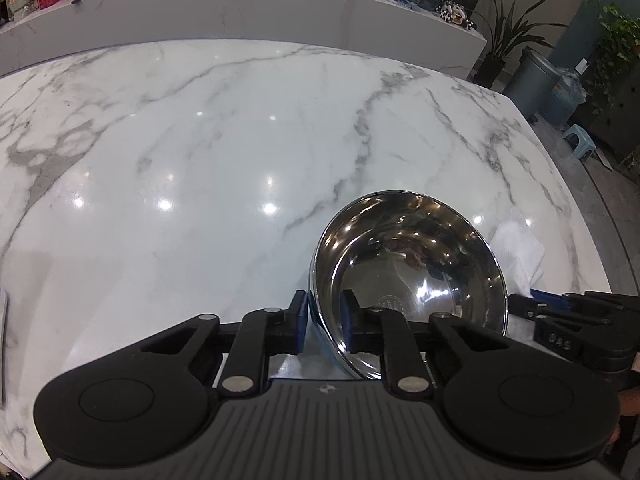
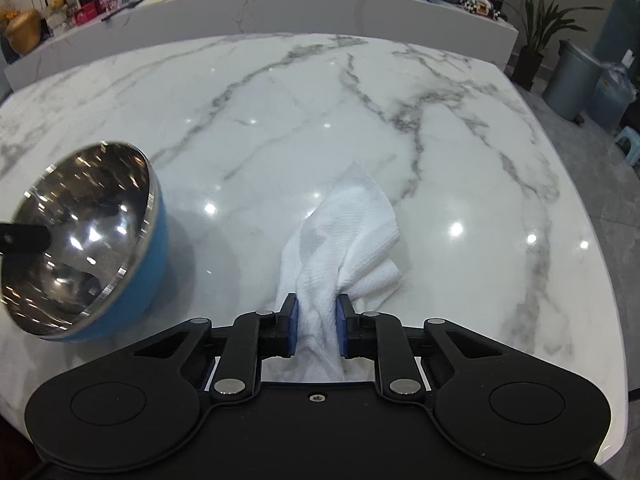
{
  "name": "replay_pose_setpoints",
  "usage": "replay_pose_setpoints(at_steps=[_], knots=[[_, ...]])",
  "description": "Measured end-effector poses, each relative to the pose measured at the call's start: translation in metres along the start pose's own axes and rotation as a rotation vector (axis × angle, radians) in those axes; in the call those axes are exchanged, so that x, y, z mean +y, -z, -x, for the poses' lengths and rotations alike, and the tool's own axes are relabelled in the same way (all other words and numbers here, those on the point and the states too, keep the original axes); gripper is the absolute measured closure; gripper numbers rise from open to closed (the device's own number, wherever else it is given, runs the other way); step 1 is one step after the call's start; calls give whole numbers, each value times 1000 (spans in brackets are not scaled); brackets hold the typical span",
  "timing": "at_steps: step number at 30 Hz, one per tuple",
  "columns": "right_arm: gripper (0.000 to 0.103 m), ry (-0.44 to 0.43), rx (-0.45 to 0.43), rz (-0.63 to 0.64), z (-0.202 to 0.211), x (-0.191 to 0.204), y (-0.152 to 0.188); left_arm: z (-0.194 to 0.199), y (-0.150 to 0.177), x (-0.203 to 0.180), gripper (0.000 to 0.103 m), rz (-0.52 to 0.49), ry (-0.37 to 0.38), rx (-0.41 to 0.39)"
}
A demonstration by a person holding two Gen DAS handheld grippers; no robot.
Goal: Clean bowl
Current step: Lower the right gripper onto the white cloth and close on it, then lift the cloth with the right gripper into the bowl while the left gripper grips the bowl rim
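Left wrist view: the left gripper [image 1: 326,322] is clamped on the rim of the bowl [image 1: 408,276], one blue pad outside the wall, the other inside, w/ only the thin wall between them. The bowl is tipped up so its shiny steel interior faces the camera, and there's a dark smudge [image 1: 404,250] of something on the inside, upper middle; can't tell what it is. Just past the bowl's right edge a bit of the white towel [image 1: 520,248] peeks out, and the right gripper [image 1: 560,312] comes in from the right, seen side-on, so its grip isn't readable from here. All this sits over the near-right part of the marble table [image 1: 200,152]. A grey bin [image 1: 534,80] and a potted plant [image 1: 500,36] stand off the far right corner.

Right wrist view: this one shows what the other hides, i.e. the bowl's [image 2: 80,248] blue outside, w/ its bottom seeming to rest on the marble table [image 2: 440,128] at the left, though actual contact isn't clear. One black finger [image 2: 24,238] of the left gripper crosses the steel interior. The right gripper [image 2: 316,328] is pinched tight on the white towel [image 2: 344,236], fingers narrowly apart w/ bunched paper filling the gap; the rest fans out forward over the table, well apart from the bowl.
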State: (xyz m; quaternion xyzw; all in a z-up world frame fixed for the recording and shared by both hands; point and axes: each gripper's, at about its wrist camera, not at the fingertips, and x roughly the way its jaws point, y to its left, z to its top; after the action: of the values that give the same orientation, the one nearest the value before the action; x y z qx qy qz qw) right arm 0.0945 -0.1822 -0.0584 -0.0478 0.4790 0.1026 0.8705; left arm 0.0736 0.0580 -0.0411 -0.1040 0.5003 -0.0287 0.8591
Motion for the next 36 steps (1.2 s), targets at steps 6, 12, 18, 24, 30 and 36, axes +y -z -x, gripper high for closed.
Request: replay_pose_setpoints(at_steps=[6,12,18,24,30,36], knots=[[87,-122,-80,21,43,11,-22,-1,0,0,91,9,-3,7],[87,-260,-94,115,68,39,-43,1,2,3,88,33,3,8],[87,-345,6,205,59,66,-53,2,3,7,83,40,18,18],[87,-352,137,297,38,83,-61,1,3,6,87,11,38,22],[87,-349,252,391,17,101,-63,0,3,7,87,11,42,21],[87,-352,360,456,-4,108,-62,-1,3,9,87,13,48,20]])
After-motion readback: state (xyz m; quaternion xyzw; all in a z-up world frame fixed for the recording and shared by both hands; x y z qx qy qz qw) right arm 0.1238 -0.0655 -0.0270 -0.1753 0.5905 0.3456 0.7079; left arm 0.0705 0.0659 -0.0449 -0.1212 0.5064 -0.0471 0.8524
